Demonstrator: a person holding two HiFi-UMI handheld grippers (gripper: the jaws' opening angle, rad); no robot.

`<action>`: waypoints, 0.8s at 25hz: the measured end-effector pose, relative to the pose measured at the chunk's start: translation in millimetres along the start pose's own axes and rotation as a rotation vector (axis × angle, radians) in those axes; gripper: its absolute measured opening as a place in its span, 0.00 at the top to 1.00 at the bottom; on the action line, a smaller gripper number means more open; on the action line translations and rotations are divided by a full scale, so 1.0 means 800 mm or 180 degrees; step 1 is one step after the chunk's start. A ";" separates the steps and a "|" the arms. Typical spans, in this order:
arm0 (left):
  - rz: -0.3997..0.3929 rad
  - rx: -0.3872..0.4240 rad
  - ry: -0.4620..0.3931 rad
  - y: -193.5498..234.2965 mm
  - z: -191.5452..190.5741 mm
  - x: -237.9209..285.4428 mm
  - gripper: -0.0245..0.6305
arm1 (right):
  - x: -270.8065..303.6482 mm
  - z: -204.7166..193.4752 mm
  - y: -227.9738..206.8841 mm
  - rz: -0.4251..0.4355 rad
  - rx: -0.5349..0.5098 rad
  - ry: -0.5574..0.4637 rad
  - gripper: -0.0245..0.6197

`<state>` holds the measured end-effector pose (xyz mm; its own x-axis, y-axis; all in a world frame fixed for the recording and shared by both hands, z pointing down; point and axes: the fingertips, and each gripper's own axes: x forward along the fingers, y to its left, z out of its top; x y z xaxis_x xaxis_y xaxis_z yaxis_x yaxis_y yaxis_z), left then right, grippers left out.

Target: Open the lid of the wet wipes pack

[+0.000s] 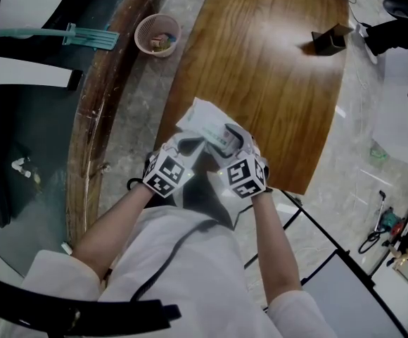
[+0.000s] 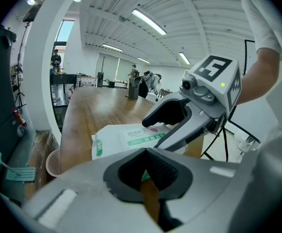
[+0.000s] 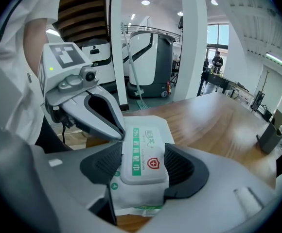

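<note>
Nearest are the person's bare forearms (image 1: 116, 220) and white shirt (image 1: 183, 273), both arms reaching forward with a tool in each hand. The two tools meet close together at the near end of the wooden counter (image 1: 260, 76), their marker cubes side by side.

The right tool (image 3: 143, 165) has its jaws closed in on the wet wipes pack (image 1: 200, 117): the dark pads press against both long sides of the white plastic lid (image 3: 142, 152), which sits squarely between them with its green lettering and red shield facing up. The lid lies flat on the pack, not lifted. The soft white wrapper bulges out below the pads.

The left tool (image 1: 188, 146) comes in from the other side. Its jaws are drawn together to a narrow slit, and their tip meets the pack's edge right beside the lid — a scrap of green print shows at the tip, but whether they actually pinch anything I cannot tell.

The rest of the pack stretches away from the person over the counter top.

Farther along, a small dark box (image 1: 328, 41) stands near the far end of the counter. Off its left side, down on the stone floor, sits a pink basket (image 1: 142, 30) with some scraps inside. Beyond that — in the right gripper view — a big white machine (image 3: 150, 57) stands by a pillar.
</note>
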<state>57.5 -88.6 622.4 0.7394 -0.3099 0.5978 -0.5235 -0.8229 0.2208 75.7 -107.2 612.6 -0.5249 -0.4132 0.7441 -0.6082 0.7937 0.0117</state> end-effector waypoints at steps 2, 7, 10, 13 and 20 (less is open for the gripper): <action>-0.0007 0.0001 -0.0001 0.000 -0.001 0.002 0.96 | 0.000 0.000 -0.001 0.0035 0.0049 0.0001 0.54; -0.0031 0.0001 0.0009 0.000 -0.001 0.002 0.96 | -0.001 -0.001 -0.005 0.0130 0.0203 -0.0004 0.54; -0.0038 0.0005 0.0025 0.000 -0.003 0.003 0.96 | -0.002 -0.001 -0.006 0.0189 0.0260 -0.0003 0.54; -0.0035 0.0005 0.0028 0.000 -0.003 0.004 0.96 | -0.002 -0.001 -0.006 0.0234 0.0294 0.0000 0.54; -0.0018 -0.0002 0.0031 0.001 -0.005 0.006 0.96 | -0.001 -0.002 -0.008 0.0295 0.0318 0.0023 0.54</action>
<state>58.9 -88.7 628.1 0.7382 -0.3007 0.6039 -0.5196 -0.8243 0.2247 80.8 -110.9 612.6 -0.5775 -0.3366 0.7438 -0.6138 0.7797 -0.1237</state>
